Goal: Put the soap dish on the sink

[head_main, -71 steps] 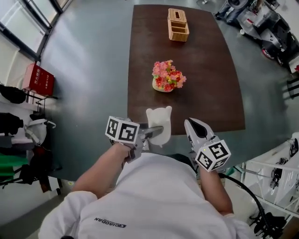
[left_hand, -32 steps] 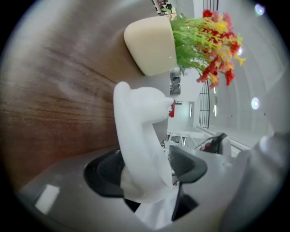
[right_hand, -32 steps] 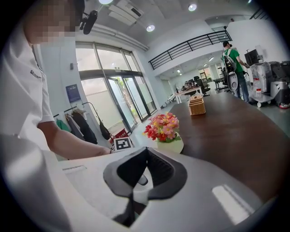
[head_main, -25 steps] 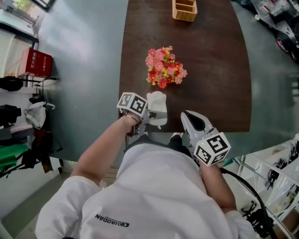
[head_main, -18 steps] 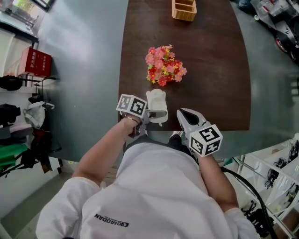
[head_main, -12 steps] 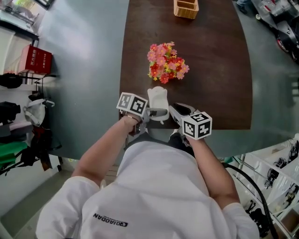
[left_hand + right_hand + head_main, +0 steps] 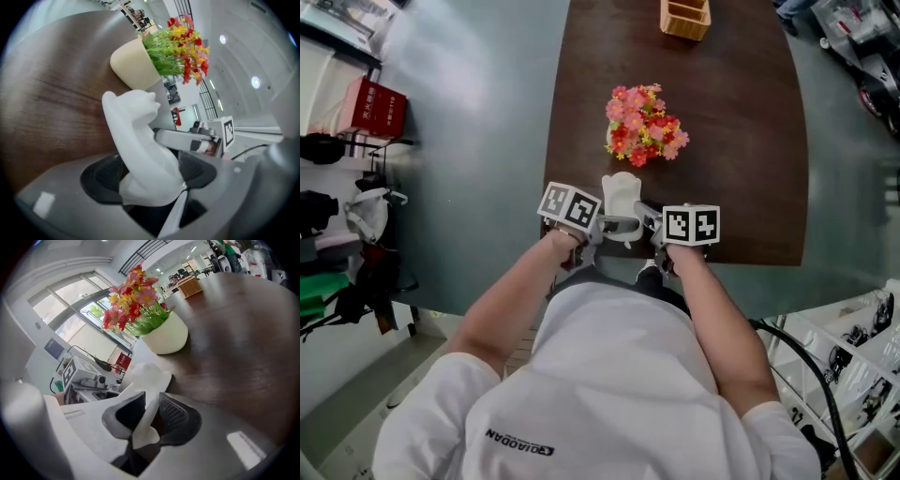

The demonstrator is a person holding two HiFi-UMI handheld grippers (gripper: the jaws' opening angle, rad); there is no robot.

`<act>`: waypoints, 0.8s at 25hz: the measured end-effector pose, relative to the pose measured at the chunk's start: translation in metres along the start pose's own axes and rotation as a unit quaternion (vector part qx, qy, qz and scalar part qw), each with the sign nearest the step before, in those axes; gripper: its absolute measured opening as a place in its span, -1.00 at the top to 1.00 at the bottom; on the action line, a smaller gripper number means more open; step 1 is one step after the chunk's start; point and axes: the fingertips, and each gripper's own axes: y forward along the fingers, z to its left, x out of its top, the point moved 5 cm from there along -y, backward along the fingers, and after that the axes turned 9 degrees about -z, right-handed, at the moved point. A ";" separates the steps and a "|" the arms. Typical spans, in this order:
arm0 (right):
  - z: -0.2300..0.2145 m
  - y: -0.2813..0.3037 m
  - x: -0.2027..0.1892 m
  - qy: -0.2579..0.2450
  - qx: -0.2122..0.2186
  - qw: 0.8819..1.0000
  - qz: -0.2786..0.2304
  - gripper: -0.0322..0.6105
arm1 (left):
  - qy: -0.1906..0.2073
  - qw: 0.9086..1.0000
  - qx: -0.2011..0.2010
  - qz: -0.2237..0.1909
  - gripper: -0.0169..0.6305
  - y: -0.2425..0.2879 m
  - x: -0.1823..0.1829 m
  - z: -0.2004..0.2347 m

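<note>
A flower pot (image 7: pixel 645 125) stands on the dark table (image 7: pixel 741 141) just beyond the soap dish (image 7: pixel 621 192), and a wooden box (image 7: pixel 684 17) sits well apart at the far end. The white dish is at the table's near edge, its long axis running away from the person, eared end toward the flowers. The left gripper (image 7: pixel 150 176) and right gripper (image 7: pixel 150 420) both clamp its near end.
</note>
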 end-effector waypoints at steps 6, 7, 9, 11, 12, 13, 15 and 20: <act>-0.001 0.003 0.002 -0.004 -0.018 1.000 0.007 0.62 | -0.004 1.000 0.001 -0.011 -0.20 0.001 0.001 0.001; 0.000 0.004 0.002 -0.011 -0.020 1.000 0.008 0.62 | -0.004 1.000 0.002 -0.012 -0.20 0.001 0.001 0.002; 0.001 0.004 0.003 -0.031 -0.023 0.999 0.012 0.64 | -0.004 1.000 0.003 -0.014 -0.20 0.000 0.000 0.002; 0.003 0.004 0.004 -0.057 -0.028 0.998 0.018 0.65 | -0.002 1.000 0.004 -0.018 -0.20 -0.001 0.000 0.002; 0.003 0.003 0.005 -0.070 -0.034 0.997 0.020 0.65 | -0.003 1.000 0.005 -0.023 -0.21 -0.002 0.001 0.003; 0.002 0.002 0.006 -0.082 -0.042 0.996 0.021 0.67 | -0.008 1.000 0.005 -0.029 -0.21 -0.004 0.002 0.004; -0.001 -0.001 0.008 -0.092 -0.053 0.994 0.019 0.72 | -0.025 0.999 0.001 -0.041 -0.21 -0.010 0.003 0.008; -0.006 -0.006 0.008 -0.047 -0.065 0.997 0.002 0.74 | -0.042 0.997 0.023 -0.067 -0.12 -0.024 0.006 0.019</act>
